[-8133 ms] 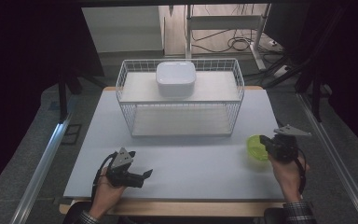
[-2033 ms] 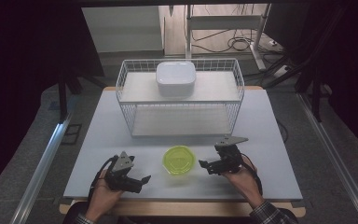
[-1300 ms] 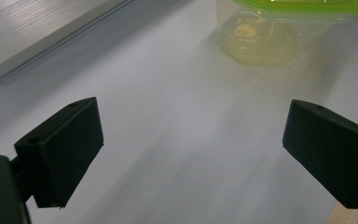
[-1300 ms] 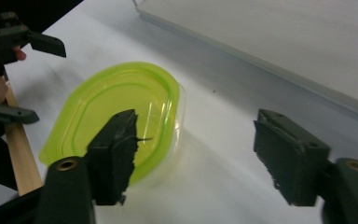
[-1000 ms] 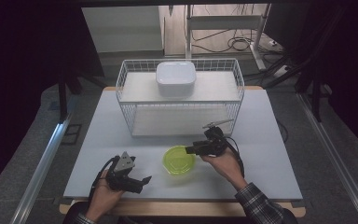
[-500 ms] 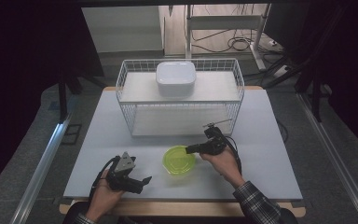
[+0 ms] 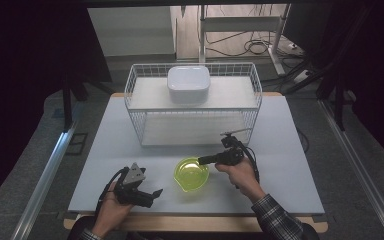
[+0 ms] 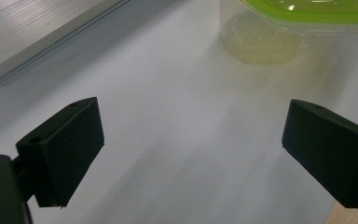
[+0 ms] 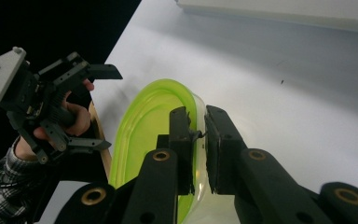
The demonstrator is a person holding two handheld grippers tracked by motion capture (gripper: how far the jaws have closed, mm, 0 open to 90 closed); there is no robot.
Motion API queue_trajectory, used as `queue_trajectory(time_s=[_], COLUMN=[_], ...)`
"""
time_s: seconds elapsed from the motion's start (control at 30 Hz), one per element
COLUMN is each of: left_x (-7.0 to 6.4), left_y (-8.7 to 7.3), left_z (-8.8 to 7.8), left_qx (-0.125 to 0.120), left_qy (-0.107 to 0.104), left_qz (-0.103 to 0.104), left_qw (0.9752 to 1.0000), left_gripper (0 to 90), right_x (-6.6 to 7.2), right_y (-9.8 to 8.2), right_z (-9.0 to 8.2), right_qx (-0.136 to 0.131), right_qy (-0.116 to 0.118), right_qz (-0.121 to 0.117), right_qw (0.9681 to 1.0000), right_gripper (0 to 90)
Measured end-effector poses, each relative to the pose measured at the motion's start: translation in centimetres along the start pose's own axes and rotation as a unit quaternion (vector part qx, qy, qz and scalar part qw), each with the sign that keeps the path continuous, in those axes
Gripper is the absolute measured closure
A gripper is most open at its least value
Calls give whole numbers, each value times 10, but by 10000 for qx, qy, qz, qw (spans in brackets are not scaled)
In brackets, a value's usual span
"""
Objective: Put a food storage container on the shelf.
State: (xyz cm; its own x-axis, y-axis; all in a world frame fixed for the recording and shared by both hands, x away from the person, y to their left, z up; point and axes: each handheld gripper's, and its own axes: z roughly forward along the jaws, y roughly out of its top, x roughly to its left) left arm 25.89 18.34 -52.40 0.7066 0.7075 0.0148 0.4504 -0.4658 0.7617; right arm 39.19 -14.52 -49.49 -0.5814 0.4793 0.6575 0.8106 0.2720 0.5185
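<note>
A pale grey table fills the scene, its wooden front edge nearest me and dark floor around it. Nearest, at the front left, my left gripper rests low over the table with its jaws spread wide and nothing between them. Just beyond and to its right sits the round, translucent lime-green plastic bowl, upright near the front middle of the table. My right gripper reaches in from the right, jaws nearly closed and pinching the bowl's rim, one jaw inside the wall and one outside. Farther back stands a white wire basket rack, with a white, rounded square dish upside down on its top shelf.

To do this well, I judge I should keep the pinch square on the rim and move the bowl slowly, since a one-sided hold may let it tip.

Eight seconds ago the bowl lay at the table's right edge; it now sits near the centre front, and over the last second it has barely shifted. My left gripper has stayed put.
</note>
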Motion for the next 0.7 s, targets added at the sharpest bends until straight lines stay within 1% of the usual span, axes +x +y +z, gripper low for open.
queue_trajectory(time_s=[0.07, 0.17, 0.27, 0.3, 0.4, 0.43, 0.47, 0.5, 0.53, 0.57, 0.6, 0.63, 0.67, 0.7], left_x=[0, 0, 0, 0, 0, 0, 0, 0, 0, 0, 0, 0, 0, 0], left_y=[0, 0, 0, 0, 0, 0, 0, 0, 0, 0, 0, 0, 0, 0], left_z=[0, 0, 0, 0, 0, 0, 1, 1, 1, 1, 1, 1, 1, 1], left_qx=[1, 4, 1, 1, 8, 14, 17, 19, 19, 25, 25, 25, 25, 26], left_qy=[1, -1, 2, 3, -2, -3, -3, -3, -3, 1, 1, 3, 3, 0], left_qz=[0, -2, -3, -3, 1, 6, 14, 17, 17, 16, 16, 13, 13, 18], left_qw=[10000, 10000, 10000, 10000, 10000, 10000, 10000, 10000, 10000, 10000, 10000, 10000, 10000, 10000], left_gripper=[53, 53, 53, 53, 53, 53, 53, 53, 53, 53, 53, 53, 53, 53], right_x=[0, 1, 2, 1, 1, 0, -1, -2, -2, -5, -5, -9, -9, -12], right_y=[0, 1, 1, 1, 2, 2, 3, 4, 4, 4, 4, 4, 4, 4], right_z=[-2, -5, -7, -8, -8, -7, -7, -6, -6, -5, -5, -3, -3, -3], right_qx=[-34, -133, -187, -234, -250, -218, -212, -193, -193, -183, -183, -196, -196, -241], right_qy=[-5, 91, 123, 264, 232, 103, -71, -239, -239, -412, -412, -542, -542, -581], right_qz=[-19, 10, -9, 21, 4, -32, -112, -136, -136, -109, -109, -129, -129, -88], right_qw=[10000, 9999, 9997, 9994, 9994, 9997, 9997, 9994, 9994, 9989, 9989, 9983, 9983, 9980], right_gripper=[823, 829, 833, 838, 836, 823, 816, 807, 807, 790, 790, 777, 777, 750])
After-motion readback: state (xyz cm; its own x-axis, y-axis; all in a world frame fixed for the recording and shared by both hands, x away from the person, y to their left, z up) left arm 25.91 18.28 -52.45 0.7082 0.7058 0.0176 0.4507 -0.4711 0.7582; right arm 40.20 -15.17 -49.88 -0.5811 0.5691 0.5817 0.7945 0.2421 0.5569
